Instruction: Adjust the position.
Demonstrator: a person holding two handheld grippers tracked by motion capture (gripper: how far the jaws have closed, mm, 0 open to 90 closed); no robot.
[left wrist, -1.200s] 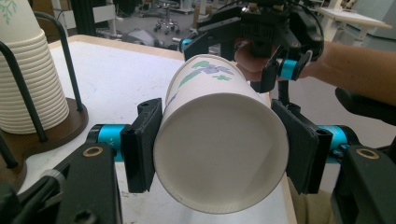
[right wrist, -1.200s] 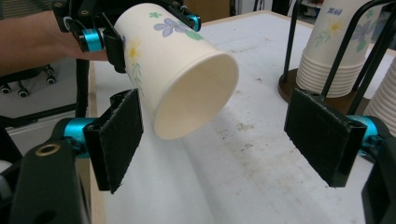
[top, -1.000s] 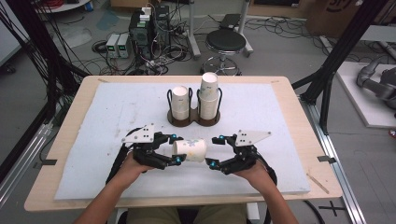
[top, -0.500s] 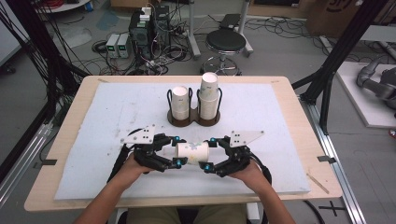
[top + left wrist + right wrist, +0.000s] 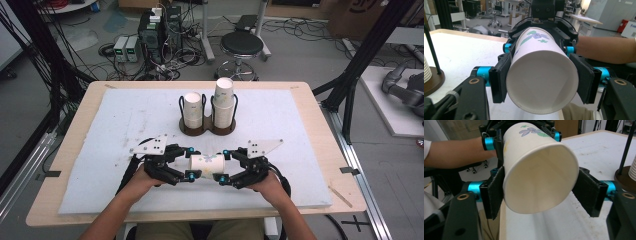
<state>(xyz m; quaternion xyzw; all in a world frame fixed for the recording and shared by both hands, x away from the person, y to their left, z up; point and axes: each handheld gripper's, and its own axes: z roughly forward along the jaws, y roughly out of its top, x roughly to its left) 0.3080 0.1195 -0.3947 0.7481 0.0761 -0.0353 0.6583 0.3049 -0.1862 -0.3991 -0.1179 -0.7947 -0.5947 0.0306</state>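
- Paper cup (image 5: 206,165) on its side above the white mat (image 5: 300,125), near the table's front edge.
- Left gripper (image 5: 189,163) clamped on one end.
- Right gripper (image 5: 225,165) just been closing around the other end; one pad touching, other slightly apart.
- Cup holder (image 5: 207,127) well behind; bare mat either side.

White paper cup with a floral print (image 5: 206,165): both ends hidden between the two grippers in the high view. Brown round cup holder (image 5: 431,80): cut off by the left edge in the left gripper view. Person's forearms: cut by the bottom edge.
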